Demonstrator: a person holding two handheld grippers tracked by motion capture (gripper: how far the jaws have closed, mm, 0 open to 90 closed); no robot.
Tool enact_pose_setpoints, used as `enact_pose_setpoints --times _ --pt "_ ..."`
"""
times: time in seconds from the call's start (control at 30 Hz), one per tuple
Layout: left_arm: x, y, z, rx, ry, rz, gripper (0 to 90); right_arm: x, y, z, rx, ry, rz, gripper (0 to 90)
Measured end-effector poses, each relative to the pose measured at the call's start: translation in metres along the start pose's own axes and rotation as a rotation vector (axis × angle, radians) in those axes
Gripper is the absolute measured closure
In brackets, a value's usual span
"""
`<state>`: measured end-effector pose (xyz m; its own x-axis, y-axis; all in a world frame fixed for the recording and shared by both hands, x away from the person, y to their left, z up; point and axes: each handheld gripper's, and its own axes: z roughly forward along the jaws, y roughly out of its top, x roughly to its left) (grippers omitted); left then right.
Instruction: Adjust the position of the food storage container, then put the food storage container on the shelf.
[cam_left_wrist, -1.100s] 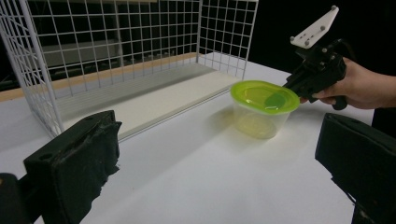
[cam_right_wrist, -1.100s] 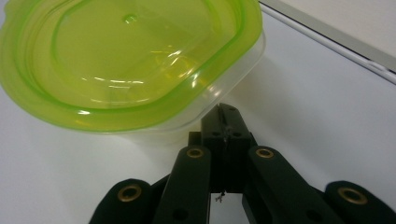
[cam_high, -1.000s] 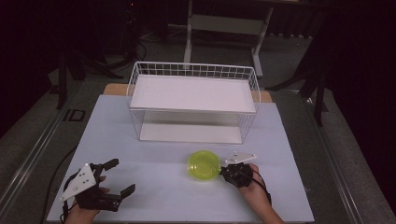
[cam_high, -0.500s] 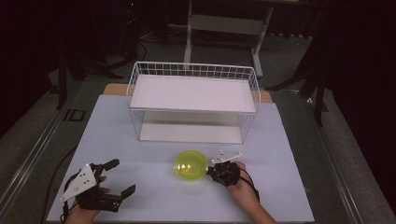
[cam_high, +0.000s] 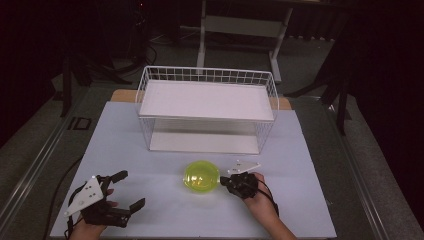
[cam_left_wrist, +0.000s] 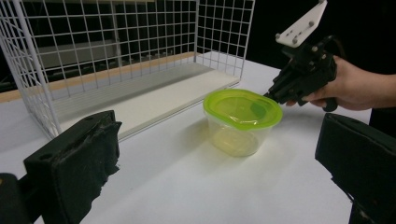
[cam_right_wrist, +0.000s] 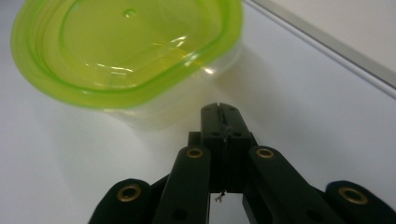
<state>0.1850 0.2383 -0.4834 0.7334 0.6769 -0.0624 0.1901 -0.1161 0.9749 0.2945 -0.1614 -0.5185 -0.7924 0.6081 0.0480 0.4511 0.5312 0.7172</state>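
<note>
One container shoved toward 9 o'clock by clenched right gripper — likely repositioning; left gripper gapes, idle.

From my remote seat the loudest colour is the container right at the tip of my right gripper: bright lime-green lid, see-through body with a yellowish tint. Both grippers are matte black; my left gripper has rough black pads, and the right one has little brass-coloured rivets on its links. Each carries a pale grey-white plate. Beyond the container from my right claw there's a white wire basket with a square grid pattern and a plain white board in it. The table is flat white, with a tan wood edge behind the basket. The surroundings are dark.
</note>
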Motion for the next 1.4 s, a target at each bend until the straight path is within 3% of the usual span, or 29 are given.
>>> enact_pose_setpoints --times 0.1,0.33,0.5,0.6,0.73,0.87,1.13,1.33,1.4 --pt "0.000 0.000 0.000 0.002 -0.002 0.002 0.5 -0.002 -0.004 -0.008 -0.003 -0.006 0.014 78.8" --pt "-0.002 -0.001 0.004 0.011 -0.013 0.006 0.6 -0.002 -0.015 -0.028 -0.005 -0.028 -0.005 55.7" --pt "-0.002 -0.001 0.006 0.015 -0.023 0.002 0.6 -0.001 -0.017 -0.045 -0.040 -0.016 -0.015 26.5" --pt "-0.003 0.000 0.009 0.027 -0.033 0.007 0.6 -0.003 -0.018 -0.055 -0.069 -0.003 -0.012 20.0" --pt "-0.004 0.002 0.013 0.034 -0.050 0.007 0.6 -0.001 -0.017 -0.065 -0.102 0.007 -0.002 16.7" --pt "-0.007 0.008 0.020 0.052 -0.094 0.001 0.6 0.004 -0.014 -0.077 -0.159 0.021 -0.005 14.0" --pt "-0.009 0.022 0.036 0.064 -0.152 -0.012 0.6 0.014 -0.002 -0.088 -0.223 0.007 -0.041 19.4" --pt "-0.008 0.036 0.048 0.091 -0.163 -0.024 0.6 0.015 0.008 -0.087 -0.224 0.019 -0.057 25.9" --pt "-0.009 0.041 0.056 0.114 -0.153 -0.031 0.6 0.011 0.013 -0.085 -0.233 0.052 -0.017 26.2"
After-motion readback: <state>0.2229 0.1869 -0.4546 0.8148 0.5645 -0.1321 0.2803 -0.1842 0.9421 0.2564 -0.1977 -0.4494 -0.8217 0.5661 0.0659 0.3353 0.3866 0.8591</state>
